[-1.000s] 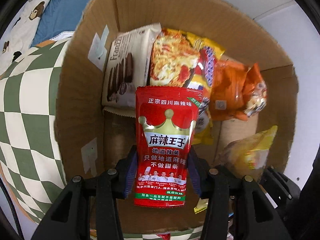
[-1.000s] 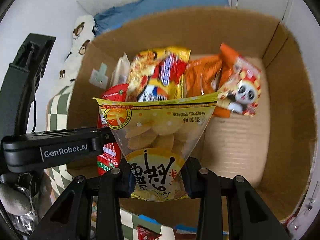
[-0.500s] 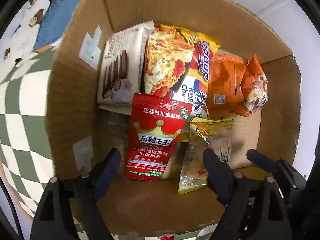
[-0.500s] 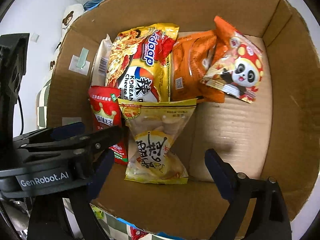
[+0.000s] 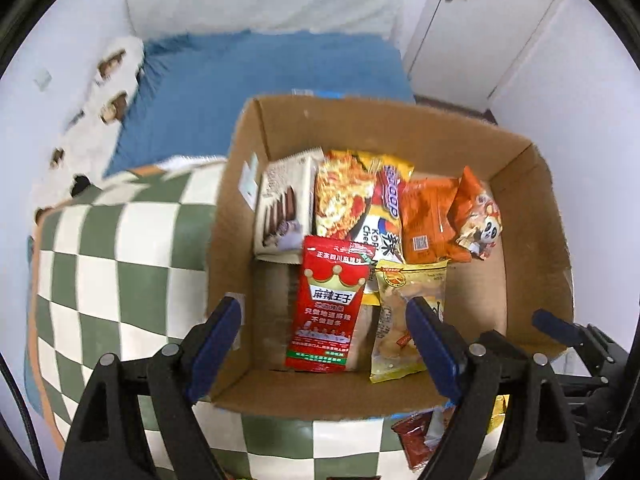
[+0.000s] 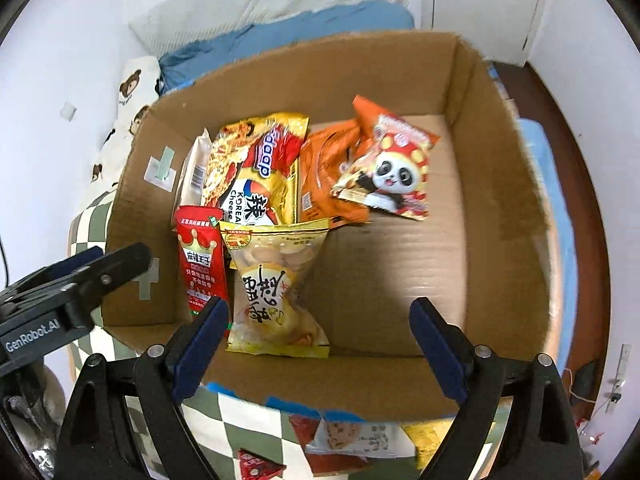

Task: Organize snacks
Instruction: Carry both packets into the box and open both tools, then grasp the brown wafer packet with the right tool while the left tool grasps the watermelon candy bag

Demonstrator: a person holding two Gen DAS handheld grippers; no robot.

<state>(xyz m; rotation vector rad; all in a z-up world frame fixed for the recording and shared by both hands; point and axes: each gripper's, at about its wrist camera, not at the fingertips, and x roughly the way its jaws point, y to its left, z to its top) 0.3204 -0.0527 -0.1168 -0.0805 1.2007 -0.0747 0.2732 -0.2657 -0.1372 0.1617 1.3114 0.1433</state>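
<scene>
Left wrist view, left gripper (image 5: pixel 324 344) jaws apart and empty above the red snack pouch (image 5: pixel 328 304), right gripper (image 6: pixel 320 344) jaws likewise wide, yellow chip bag (image 6: pixel 276 284) beside it inside the cardboard box (image 6: pixel 500 208), checkered bedcover (image 5: pixel 120 260) beneath.

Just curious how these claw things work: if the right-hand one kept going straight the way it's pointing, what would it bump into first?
Probably the bare cardboard floor of the box. The right gripper stands open and empty, aimed steeply down; the yellow chip bag lies just left of that line. Depth is hard to judge here.
</scene>
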